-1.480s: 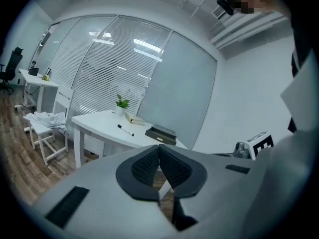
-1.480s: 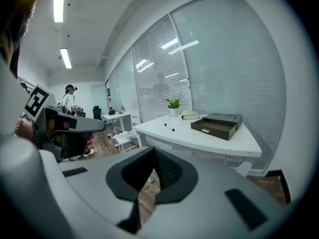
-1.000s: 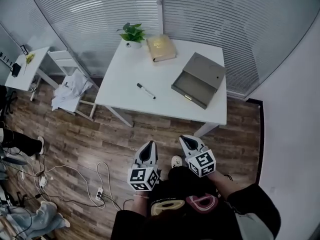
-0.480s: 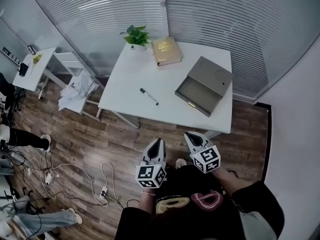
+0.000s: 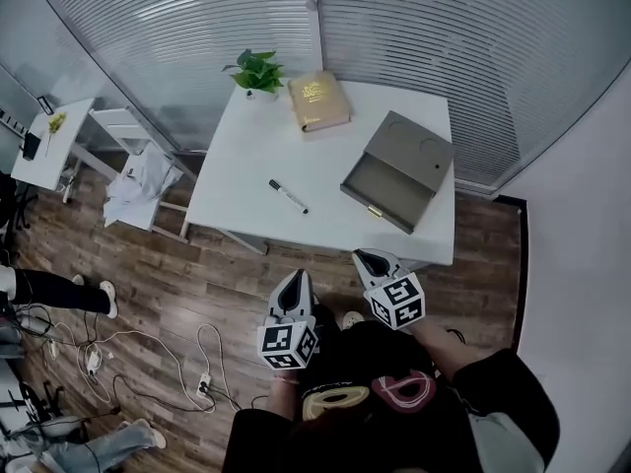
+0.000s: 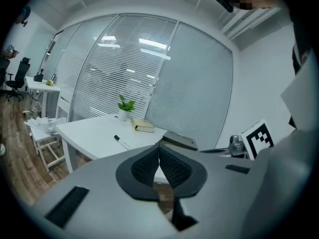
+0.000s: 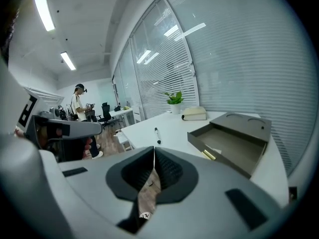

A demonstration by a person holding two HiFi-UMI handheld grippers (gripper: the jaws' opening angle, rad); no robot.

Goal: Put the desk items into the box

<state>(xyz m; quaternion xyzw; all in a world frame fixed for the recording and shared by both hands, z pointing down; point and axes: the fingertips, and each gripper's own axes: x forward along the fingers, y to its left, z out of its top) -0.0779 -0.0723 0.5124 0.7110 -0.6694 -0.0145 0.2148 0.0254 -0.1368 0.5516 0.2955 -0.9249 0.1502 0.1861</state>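
Box [image 5: 399, 170] open at the worktop's [image 5: 251, 151] 3 o'clock, apparently nothing packed. Left gripper [image 5: 294, 284] and right gripper [image 5: 369, 261] closed, empty, at 6 o'clock. Approach step, in my judgement; next, open over the marker [image 5: 289, 196].

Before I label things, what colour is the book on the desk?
Yellowish tan cover on the book, clearest in the head view.

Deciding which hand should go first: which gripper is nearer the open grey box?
Right. The right gripper hovers off the table's near edge, just in front of the box; the left gripper is farther left.
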